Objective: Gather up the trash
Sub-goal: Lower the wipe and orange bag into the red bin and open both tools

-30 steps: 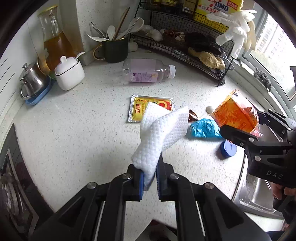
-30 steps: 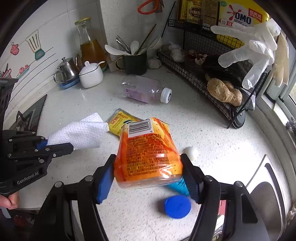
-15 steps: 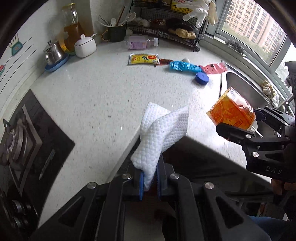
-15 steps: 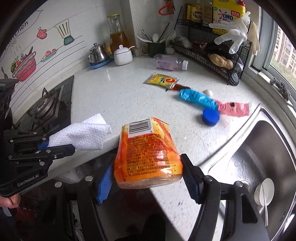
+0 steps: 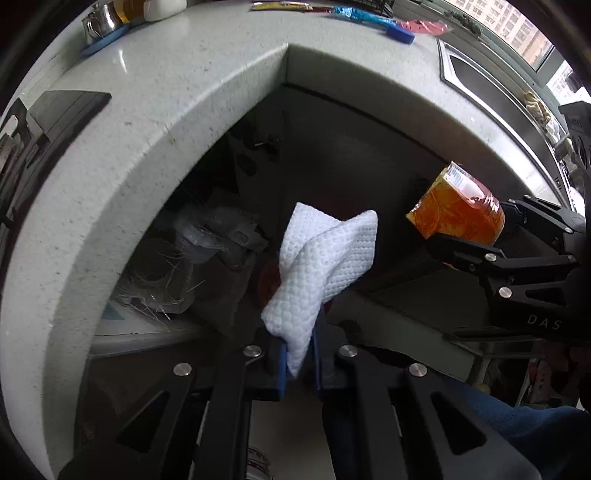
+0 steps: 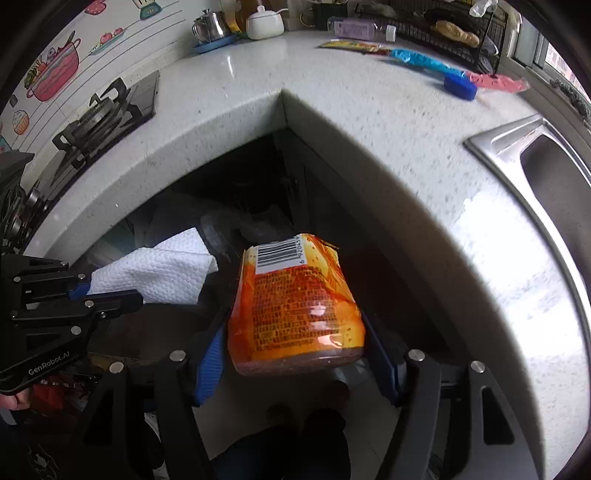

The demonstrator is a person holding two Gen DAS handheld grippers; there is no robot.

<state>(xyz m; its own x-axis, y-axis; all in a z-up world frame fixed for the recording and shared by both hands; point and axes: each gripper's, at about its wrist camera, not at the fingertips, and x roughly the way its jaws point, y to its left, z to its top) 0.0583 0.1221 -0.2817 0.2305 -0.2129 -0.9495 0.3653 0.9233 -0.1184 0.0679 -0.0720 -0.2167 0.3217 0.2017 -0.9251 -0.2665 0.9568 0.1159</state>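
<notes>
My left gripper [image 5: 298, 356] is shut on a crumpled white paper towel [image 5: 323, 264], which also shows in the right wrist view [image 6: 155, 275]. My right gripper [image 6: 295, 354] is shut on an orange snack packet [image 6: 295, 306], also seen in the left wrist view [image 5: 458, 212]. Both are held below the white countertop's edge [image 6: 332, 122], in front of the dark space under the counter corner. More trash lies on the counter: a blue wrapper [image 6: 421, 61], a blue cap [image 6: 460, 86], a pink wrapper [image 6: 495, 81], a yellow sachet [image 6: 351, 46] and a plastic bottle [image 6: 364, 29].
Under the counter sit a clear plastic bag and dark clutter [image 5: 207, 236]. A steel sink [image 6: 546, 177] is at the right, a gas hob [image 6: 103, 114] at the left. A kettle [image 6: 210, 24], a white sugar pot [image 6: 264, 24] and a wire rack [image 6: 454, 29] stand at the back.
Both grippers have dropped from above the counter to below its edge, still holding the paper towel and the orange packet. The counter trash now sits far and high in view.
</notes>
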